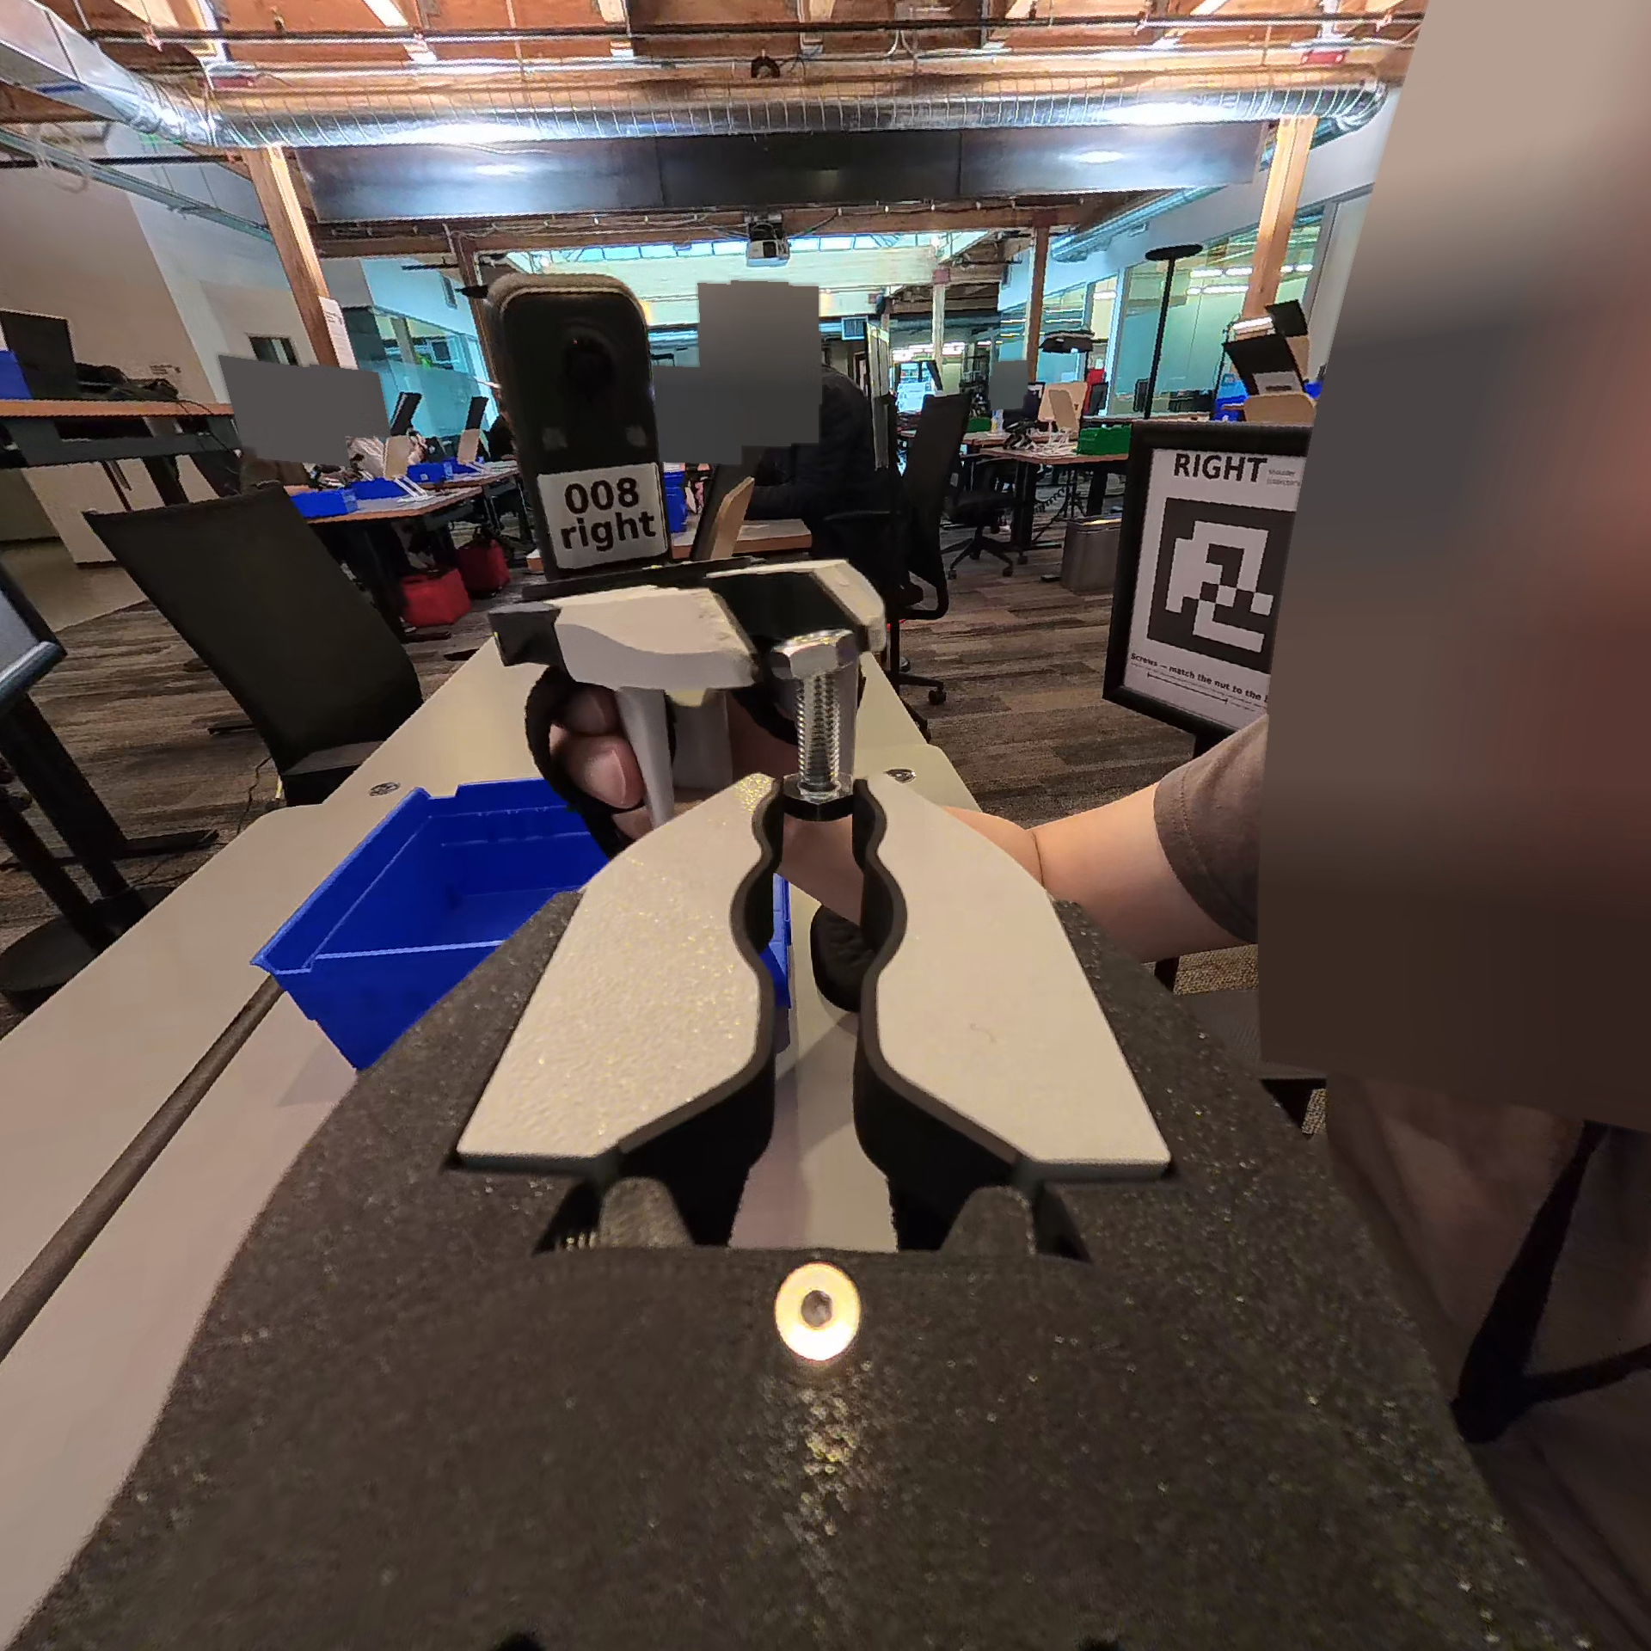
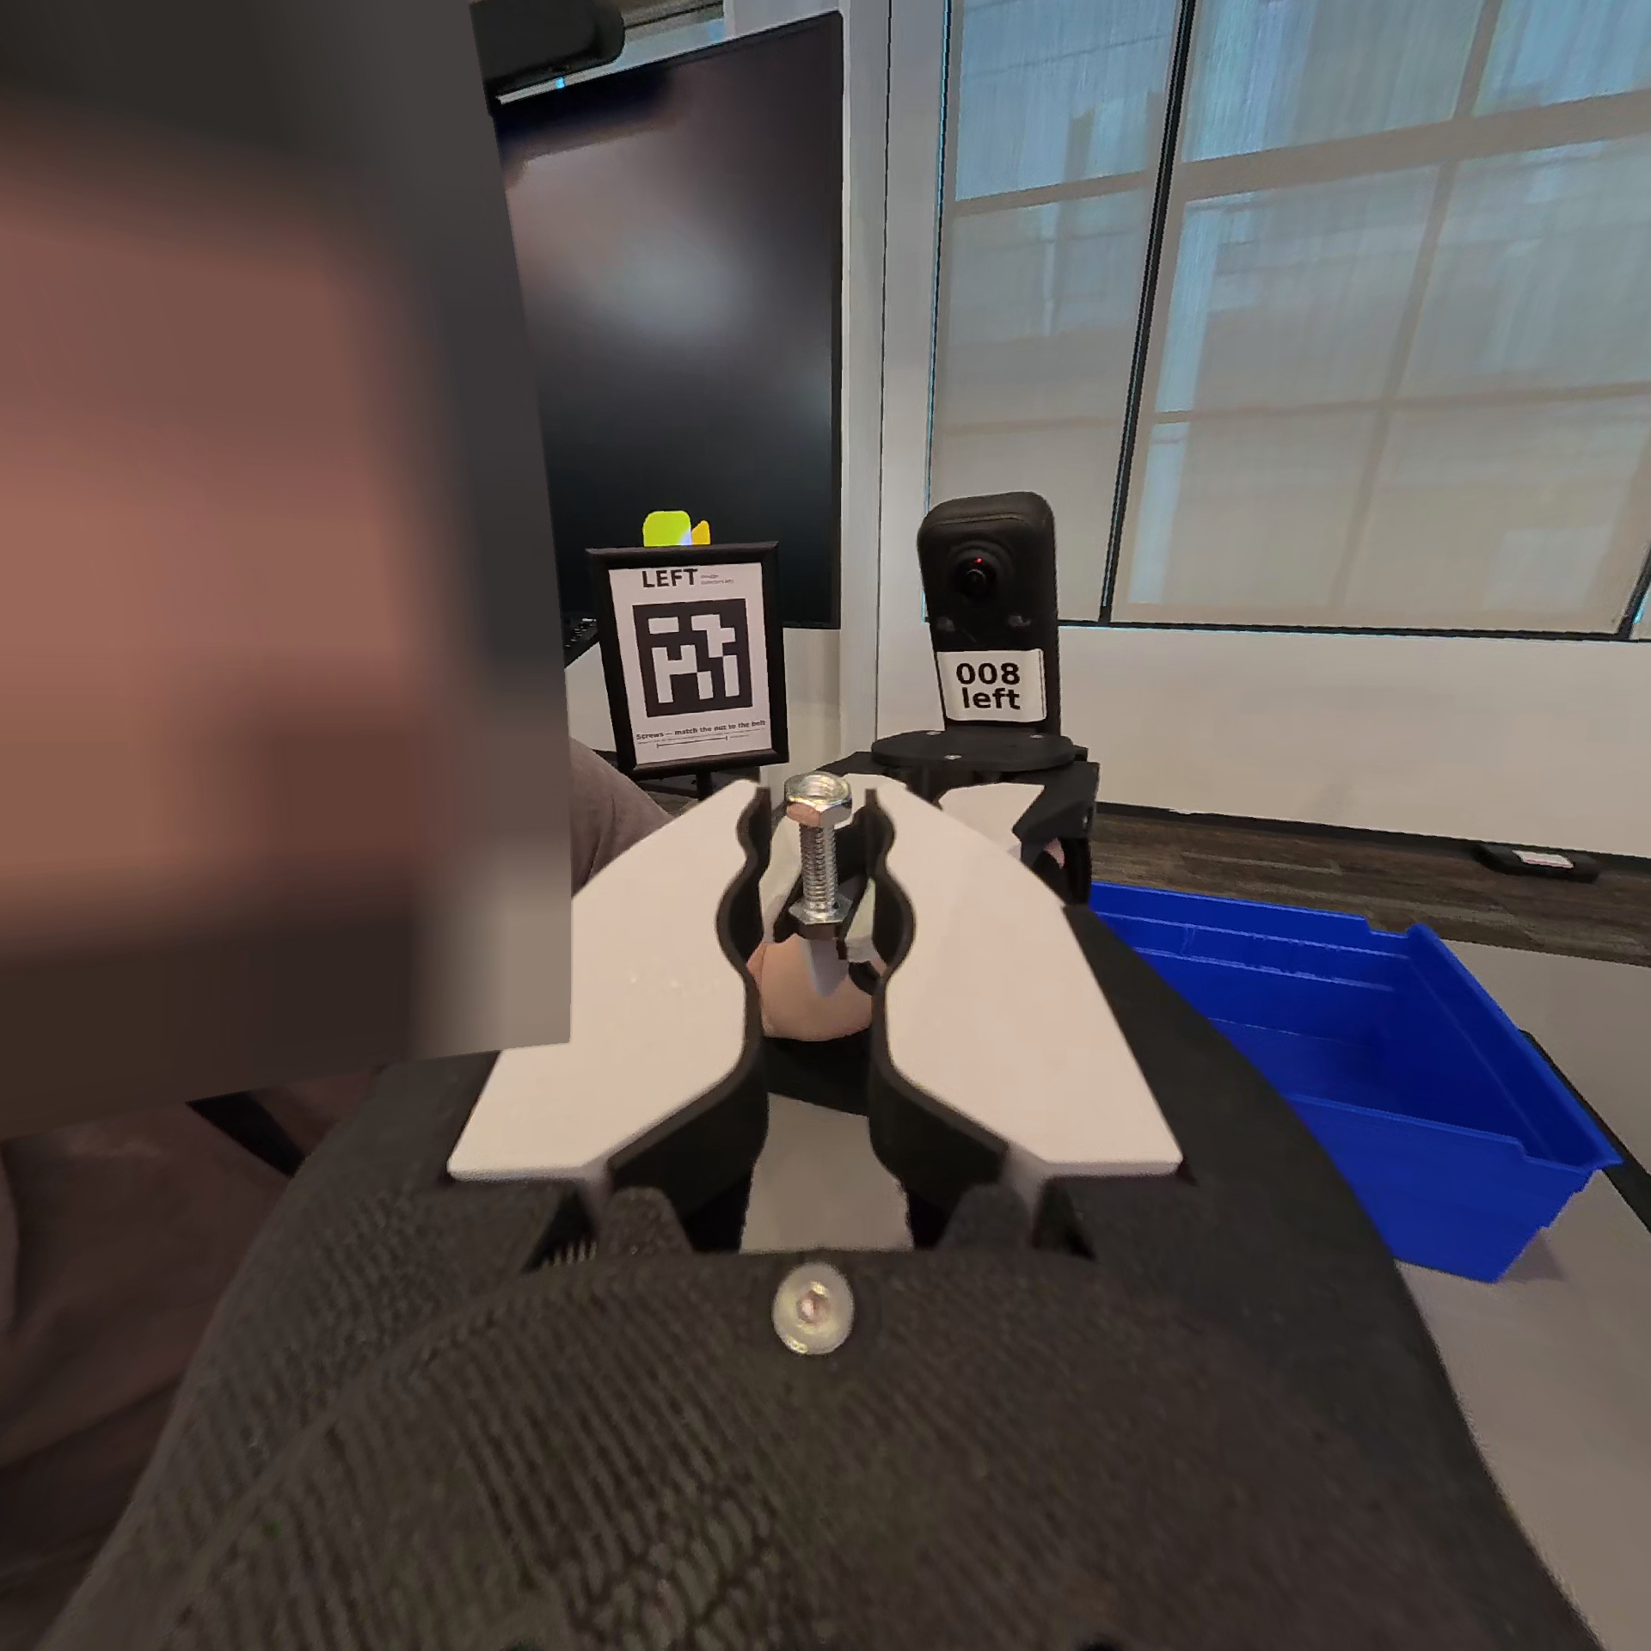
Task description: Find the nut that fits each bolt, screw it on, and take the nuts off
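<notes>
A silver bolt (image 1: 822, 724) is held upright in the air between the two grippers, above the table. My right gripper (image 2: 817, 804) is shut on the bolt's hex head (image 2: 817, 798); it also shows in the left wrist view (image 1: 808, 648), facing me. My left gripper (image 1: 817, 795) is shut on a silver nut (image 1: 817, 790) that sits on the lower end of the thread. In the right wrist view the nut (image 2: 817, 913) shows at the far end of the bolt (image 2: 817, 862), between the left gripper's tips (image 2: 822, 925).
An open blue bin (image 1: 429, 902) stands on the pale table (image 1: 179, 1054) below the grippers; it also shows in the right wrist view (image 2: 1340, 1027). A framed marker sign stands on each side (image 1: 1206, 572) (image 2: 692, 661). A black chair (image 1: 259, 616) is beyond the table.
</notes>
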Motion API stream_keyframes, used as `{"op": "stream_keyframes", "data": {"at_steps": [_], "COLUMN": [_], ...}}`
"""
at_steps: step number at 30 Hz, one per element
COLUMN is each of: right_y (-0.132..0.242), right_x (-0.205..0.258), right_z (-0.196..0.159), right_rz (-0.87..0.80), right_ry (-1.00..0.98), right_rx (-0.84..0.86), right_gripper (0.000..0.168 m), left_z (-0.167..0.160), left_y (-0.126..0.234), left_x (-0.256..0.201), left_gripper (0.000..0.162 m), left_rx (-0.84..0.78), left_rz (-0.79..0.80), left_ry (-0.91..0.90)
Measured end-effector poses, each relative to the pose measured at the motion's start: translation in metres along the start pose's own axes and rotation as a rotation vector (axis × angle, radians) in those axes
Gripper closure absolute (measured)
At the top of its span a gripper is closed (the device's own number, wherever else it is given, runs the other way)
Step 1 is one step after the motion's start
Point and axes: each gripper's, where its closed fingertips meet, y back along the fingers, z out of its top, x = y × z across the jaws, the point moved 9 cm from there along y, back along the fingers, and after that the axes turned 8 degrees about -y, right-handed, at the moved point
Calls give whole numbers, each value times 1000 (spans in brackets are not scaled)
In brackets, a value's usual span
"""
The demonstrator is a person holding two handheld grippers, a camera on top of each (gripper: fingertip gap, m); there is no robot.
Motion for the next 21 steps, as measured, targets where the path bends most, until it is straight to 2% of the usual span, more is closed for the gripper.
{"op": "stream_keyframes", "data": {"at_steps": [21], "right_y": [0], "right_x": [3], "right_z": [0], "right_rz": [-37], "right_ry": [32], "right_rx": [65], "right_gripper": [153], "left_z": [-2], "left_y": [-2], "left_x": [-1], "left_gripper": [148], "left_rx": [42], "left_rz": [5], "left_ry": [-13]}}
